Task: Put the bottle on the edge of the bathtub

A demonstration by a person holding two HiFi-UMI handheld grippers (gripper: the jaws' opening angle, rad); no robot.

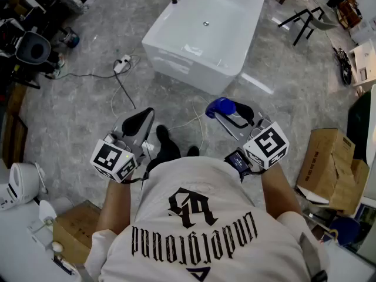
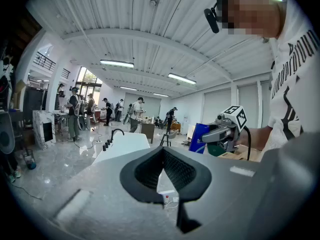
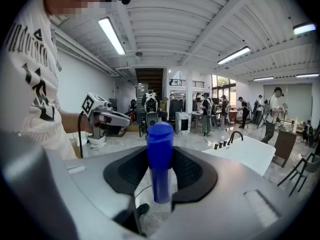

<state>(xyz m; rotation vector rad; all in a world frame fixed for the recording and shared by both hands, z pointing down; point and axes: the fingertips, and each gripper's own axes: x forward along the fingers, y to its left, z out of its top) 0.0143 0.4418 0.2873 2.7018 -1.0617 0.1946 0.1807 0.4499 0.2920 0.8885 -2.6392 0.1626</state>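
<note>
Right gripper (image 3: pixel 160 170) clamping blue bottle (image 3: pixel 159 159) upright, jaws pressing its sides. Left gripper (image 2: pixel 163 156) carrying nothing, jaw tips meeting. Bathtub (image 1: pixel 188 63) lying at 12 o'clock, well apart.

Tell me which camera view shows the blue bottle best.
The right gripper view: the blue bottle is close and nearly whole, clamped between the right gripper's jaws. The head view shows the bottle small, from above; the left gripper view shows only a distant blue part.
</note>
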